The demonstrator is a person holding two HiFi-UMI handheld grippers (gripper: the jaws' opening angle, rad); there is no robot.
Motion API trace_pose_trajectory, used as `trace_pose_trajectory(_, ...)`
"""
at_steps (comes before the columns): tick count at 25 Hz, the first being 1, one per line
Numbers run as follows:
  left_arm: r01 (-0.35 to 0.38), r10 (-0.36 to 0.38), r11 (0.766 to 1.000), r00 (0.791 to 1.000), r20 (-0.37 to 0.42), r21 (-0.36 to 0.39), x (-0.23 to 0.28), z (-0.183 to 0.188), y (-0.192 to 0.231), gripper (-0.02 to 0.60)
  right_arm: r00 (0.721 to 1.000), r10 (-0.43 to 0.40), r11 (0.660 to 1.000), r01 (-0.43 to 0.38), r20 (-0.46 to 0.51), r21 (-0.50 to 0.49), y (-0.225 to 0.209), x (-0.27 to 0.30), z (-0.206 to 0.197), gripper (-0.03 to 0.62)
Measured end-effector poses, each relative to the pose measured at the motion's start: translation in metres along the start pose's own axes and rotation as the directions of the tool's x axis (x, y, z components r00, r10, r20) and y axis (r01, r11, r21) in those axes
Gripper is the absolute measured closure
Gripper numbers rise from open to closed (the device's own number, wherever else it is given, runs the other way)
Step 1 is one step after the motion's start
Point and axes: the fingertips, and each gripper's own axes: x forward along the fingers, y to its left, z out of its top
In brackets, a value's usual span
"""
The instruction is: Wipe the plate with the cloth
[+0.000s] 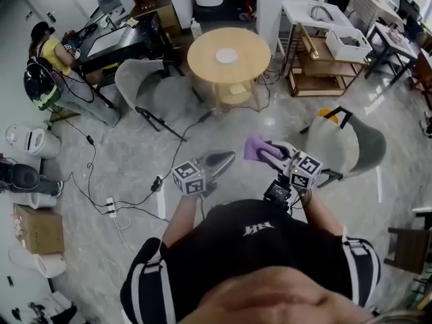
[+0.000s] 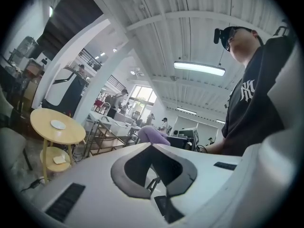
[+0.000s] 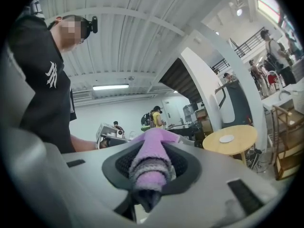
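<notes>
- My right gripper (image 3: pixel 153 148) is squeezing the purple cloth (image 3: pixel 151 163). The cloth is bunched up between the jaws and pokes out past the tips.
- My left gripper (image 2: pixel 152 147) has its jaws pressed together. I see nothing between them.
- I hold both grippers up in the air, close to my body. They are side by side and near each other, but they do not touch.
- Both grippers are well away from the round wooden table (image 1: pixel 202 63), on the side nearest to me.
- The white plate (image 1: pixel 227 55) sits in the middle of the table top. Nothing is touching it.
- The cloth is far from the plate, so I am not wiping it yet.
- The table has a low shelf (image 1: pixel 236 92) under its top, with something small and pale lying on it.
- A grey chair (image 1: pixel 145 83) stands just beside the table on its left.
- A wooden cart (image 1: pixel 317 73) stands just beside the table on its right. It has a white tub (image 1: pixel 347 44) on top.
- A second grey chair (image 1: pixel 354 144) is on my side of the table, near my right gripper.
- Black cables (image 1: pixel 101 174) lie on the floor to the left of the table.
</notes>
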Motion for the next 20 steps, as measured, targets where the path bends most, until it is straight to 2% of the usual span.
trace_pose_trajectory(3,0.002,-0.002,1.0,1.0,-0.005,0.003,0.004,-0.002,0.0,0.569,1.0,-0.017,1.0,0.017,0.022,0.016,-0.002,-0.005,0.001,0.494)
trace_pose_trajectory(8,0.018,-0.018,1.0,1.0,-0.005,0.006,0.016,-0.002,-0.001,0.569,0.998,-0.067,0.998,0.067,-0.02,0.013,-0.014,-0.016,-0.01,0.494)
trace_pose_trajectory(20,0.003,-0.003,1.0,1.0,-0.007,0.005,0.02,-0.004,0.004,0.569,0.997,-0.074,0.997,0.074,-0.031,-0.002,-0.018,-0.018,-0.015,0.494)
